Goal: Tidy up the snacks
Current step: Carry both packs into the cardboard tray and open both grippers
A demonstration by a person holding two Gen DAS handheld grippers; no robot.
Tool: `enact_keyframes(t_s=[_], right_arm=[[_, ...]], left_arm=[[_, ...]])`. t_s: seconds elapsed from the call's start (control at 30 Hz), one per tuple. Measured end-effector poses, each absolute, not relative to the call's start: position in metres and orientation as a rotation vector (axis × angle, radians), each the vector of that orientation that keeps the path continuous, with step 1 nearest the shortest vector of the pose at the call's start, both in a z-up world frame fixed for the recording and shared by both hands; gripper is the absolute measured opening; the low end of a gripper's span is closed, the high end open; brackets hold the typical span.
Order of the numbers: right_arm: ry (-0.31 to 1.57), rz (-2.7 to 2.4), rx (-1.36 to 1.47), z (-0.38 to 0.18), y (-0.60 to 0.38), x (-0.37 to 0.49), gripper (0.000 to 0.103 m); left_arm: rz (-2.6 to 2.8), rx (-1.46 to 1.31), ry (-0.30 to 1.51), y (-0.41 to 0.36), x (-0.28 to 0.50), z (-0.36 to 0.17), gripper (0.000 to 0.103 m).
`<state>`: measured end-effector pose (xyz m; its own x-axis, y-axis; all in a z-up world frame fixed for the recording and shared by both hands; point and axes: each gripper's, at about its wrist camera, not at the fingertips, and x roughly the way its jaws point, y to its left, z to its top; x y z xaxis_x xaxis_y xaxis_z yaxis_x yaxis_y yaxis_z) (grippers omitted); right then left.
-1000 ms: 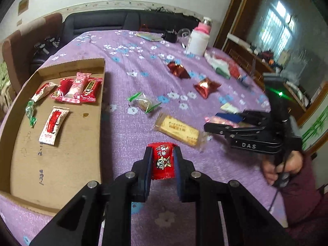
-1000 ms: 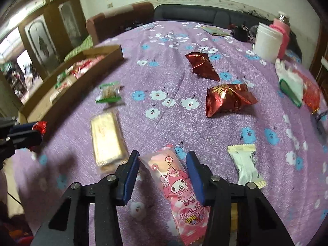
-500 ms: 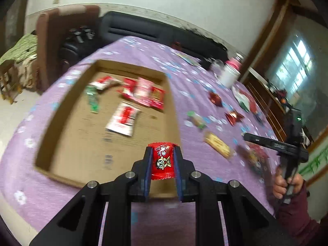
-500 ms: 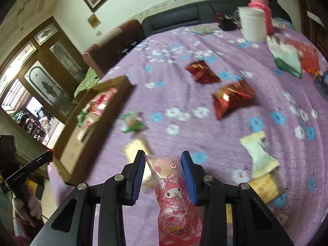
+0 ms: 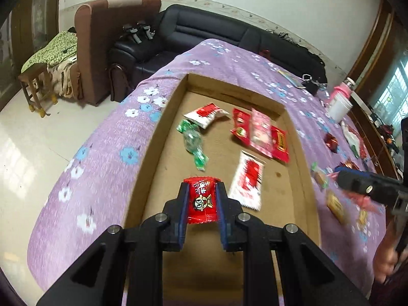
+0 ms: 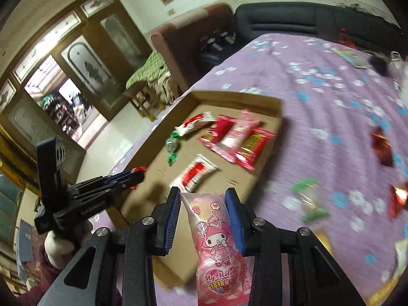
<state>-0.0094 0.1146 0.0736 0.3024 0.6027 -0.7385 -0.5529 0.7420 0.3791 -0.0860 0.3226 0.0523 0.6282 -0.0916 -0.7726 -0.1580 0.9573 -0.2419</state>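
Right-wrist view is smearing badly on the right side: loose snacks on the purple flowered tablecloth (image 6: 318, 81) are reading as red and green blobs, can't ID them. Bottom of the pink cartoon packet (image 6: 219, 244) is getting cut off by the frame edge. In the left-wrist view the right gripper (image 5: 357, 181) is showing only as a dark tip at the right edge, rest cut off, and a blurred bit of pink beside it; the hand under it is a blur too. Left gripper (image 5: 202, 201) is clamping narrow on a small red packet (image 5: 203, 200), pads pressing both side edges, packet standing upright between the fingers w/ top edge poking past the tips. It's hanging over the near part of the cardboard tray (image 5: 163, 137), not touching the floor as far as I can tell. Tray is already holding a green twist candy (image 5: 192, 140), two red-and-white packets (image 5: 247, 178) and a red/pink cluster (image 5: 260, 135) toward the far end. Right gripper (image 6: 202, 204) is gripping the pink cartoon packet partway closed, jaws have just been closing on it, pads touching both sides near its top, body hanging down toward the camera. It's sitting above the tray's near corner, roughly over the rim. Left gripper is also visible there at the left, red packet peeking at its tip.
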Motion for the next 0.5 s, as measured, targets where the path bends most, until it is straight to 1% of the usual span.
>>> enact_keyframes(t_s=[0.13,0.17,0.2,0.23,0.27,0.3,0.43,0.5], right_arm=[[1.059,0.759,0.052,0.058,0.165,0.015,0.04],[1.067,0.75,0.054,0.056,0.172,0.021,0.04],[1.073,0.735,0.055,0.053,0.183,0.029,0.04],[1.077,0.728,0.056,0.049,0.191,0.035,0.04],[1.085,0.725,0.059,0.046,0.199,0.04,0.041],[1.098,0.725,0.07,0.042,0.205,0.046,0.042],[1.149,0.711,0.132,0.027,0.218,0.067,0.045],[1.138,0.698,0.129,0.027,0.217,0.068,0.045]], left_arm=[[0.052,-0.329,0.897,0.331,-0.076,0.048,0.02],[0.057,-0.343,0.896,0.334,-0.076,0.048,0.025],[0.051,-0.36,0.892,0.336,-0.077,0.047,0.036],[0.043,-0.382,0.883,0.338,-0.08,0.048,0.044],[0.043,-0.396,0.871,0.34,-0.083,0.048,0.058],[0.041,-0.404,0.863,0.34,-0.086,0.05,0.062],[0.011,-0.43,0.843,0.342,-0.106,0.059,0.066],[0.006,-0.443,0.825,0.345,-0.115,0.063,0.072]])
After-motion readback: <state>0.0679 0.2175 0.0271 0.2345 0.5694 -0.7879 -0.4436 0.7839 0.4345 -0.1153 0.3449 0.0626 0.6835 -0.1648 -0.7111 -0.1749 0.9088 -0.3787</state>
